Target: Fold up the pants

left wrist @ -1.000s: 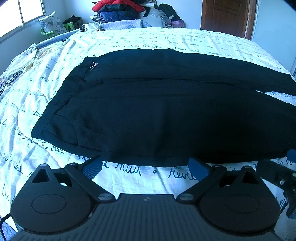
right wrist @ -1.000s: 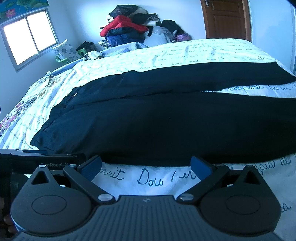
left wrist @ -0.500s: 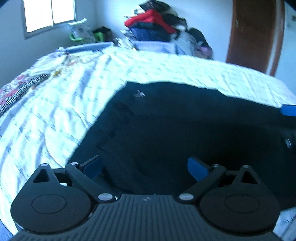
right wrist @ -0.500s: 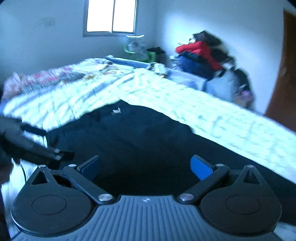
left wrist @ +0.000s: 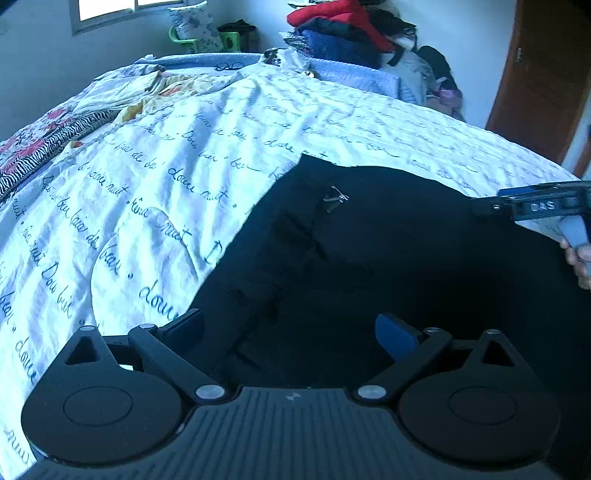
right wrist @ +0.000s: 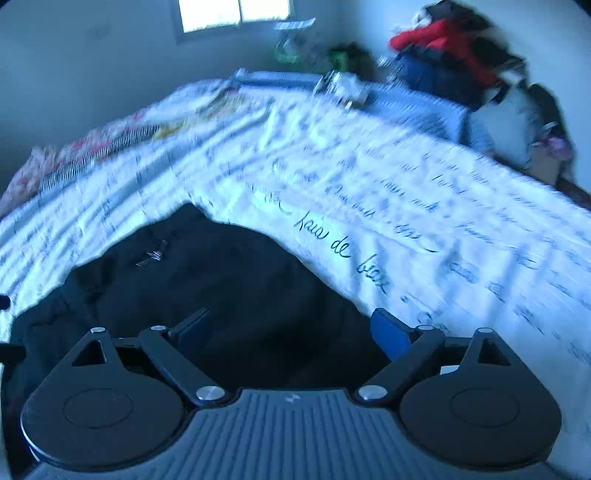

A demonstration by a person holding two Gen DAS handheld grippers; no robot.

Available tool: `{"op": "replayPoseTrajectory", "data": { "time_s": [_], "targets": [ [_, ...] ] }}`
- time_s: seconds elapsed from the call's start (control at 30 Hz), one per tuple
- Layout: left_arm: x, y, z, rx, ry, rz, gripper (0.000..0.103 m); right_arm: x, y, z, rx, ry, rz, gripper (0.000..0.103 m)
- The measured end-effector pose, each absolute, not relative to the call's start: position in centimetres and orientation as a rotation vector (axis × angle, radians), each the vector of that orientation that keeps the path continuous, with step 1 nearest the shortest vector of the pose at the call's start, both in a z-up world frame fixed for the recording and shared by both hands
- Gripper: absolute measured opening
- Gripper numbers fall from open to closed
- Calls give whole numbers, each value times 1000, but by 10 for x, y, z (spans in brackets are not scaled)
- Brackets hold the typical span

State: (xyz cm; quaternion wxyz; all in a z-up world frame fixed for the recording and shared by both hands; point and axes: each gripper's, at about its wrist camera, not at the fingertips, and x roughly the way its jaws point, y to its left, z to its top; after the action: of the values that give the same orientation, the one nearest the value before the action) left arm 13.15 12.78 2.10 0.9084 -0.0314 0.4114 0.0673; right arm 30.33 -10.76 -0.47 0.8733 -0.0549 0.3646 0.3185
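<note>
Bedspread (left wrist: 155, 192) with blue script fills both views, black pants (left wrist: 388, 266) flat on it. Only my left view shows my right gripper (left wrist: 487, 205) over them, side-on; my right view shows its fingers spread. My left gripper (left wrist: 291, 332) is spread, empty. Clothes pile (left wrist: 343, 29) sits behind.

The setting was a home bedroom. A bed (left wrist: 258, 122) covered by a white sheet printed with cursive script filled the area ahead of the left gripper (left wrist: 291, 328). Beyond it, against the far wall, lay a heap of clothes (left wrist: 343, 29), red and dark blue among them. A window (right wrist: 234, 13) stood at the far left, and a brown wooden door (left wrist: 543, 77) at the far right. Patterned bedding (left wrist: 48, 144) lay bunched at the left edge.
</note>
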Motion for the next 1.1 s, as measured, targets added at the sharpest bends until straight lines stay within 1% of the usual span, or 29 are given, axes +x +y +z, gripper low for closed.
{"op": "replayPoseTrajectory", "data": {
  "time_s": [0.13, 0.17, 0.2, 0.23, 0.27, 0.3, 0.33, 0.37, 0.4, 0.43, 0.47, 0.57, 0.73, 0.9, 0.97, 1.0, 1.03, 1.1],
  "targets": [
    [151, 132, 22, -57, 850, 157, 99, 343, -87, -16, -141, 773, 736, 92],
    [155, 131, 22, -52, 852, 159, 99, 351, -82, -18, -147, 779, 756, 91],
    [158, 130, 22, -48, 853, 161, 99, 359, -78, -20, -152, 787, 783, 82],
    [162, 129, 22, -43, 854, 160, 99, 366, -73, -23, -161, 798, 805, 75],
    [166, 128, 22, -37, 857, 158, 100, 372, -69, -26, -167, 815, 816, 61],
    [172, 128, 20, -33, 862, 155, 99, 377, -66, -30, -171, 837, 826, 51],
    [177, 127, 20, -32, 869, 151, 99, 379, -65, -32, -178, 853, 832, 48],
    [182, 127, 20, -39, 874, 143, 99, 379, -64, -34, -181, 855, 847, 39],
    [187, 127, 21, -49, 877, 136, 99, 377, -65, -32, -177, 851, 865, 27],
    [193, 127, 22, -66, 880, 128, 99, 373, -64, -30, -178, 845, 875, 21],
    [201, 128, 23, -89, 885, 121, 99, 368, -63, -28, -196, 831, 869, 11],
    [226, 133, 29, -191, 895, 98, 99, 338, -57, -19, -309, 722, 841, 7],
    [270, 140, 35, -412, 924, 27, 98, 257, -35, -13, -622, 454, 800, 7],
    [303, 143, 26, -576, 957, -27, 97, 197, -21, -24, -828, 281, 770, 7],
    [313, 144, 19, -637, 991, -39, 91, 182, -18, -29, -881, 230, 763, 7],
    [315, 145, 15, -662, 1003, -49, 84, 176, -17, -31, -910, 206, 758, 7],
    [318, 146, 12, -688, 1017, -59, 80, 173, -16, -32, -923, 191, 754, 7],
    [317, 149, 5, -739, 1045, -52, 57, 167, -16, -33, -936, 170, 745, 7]
  ]
}}
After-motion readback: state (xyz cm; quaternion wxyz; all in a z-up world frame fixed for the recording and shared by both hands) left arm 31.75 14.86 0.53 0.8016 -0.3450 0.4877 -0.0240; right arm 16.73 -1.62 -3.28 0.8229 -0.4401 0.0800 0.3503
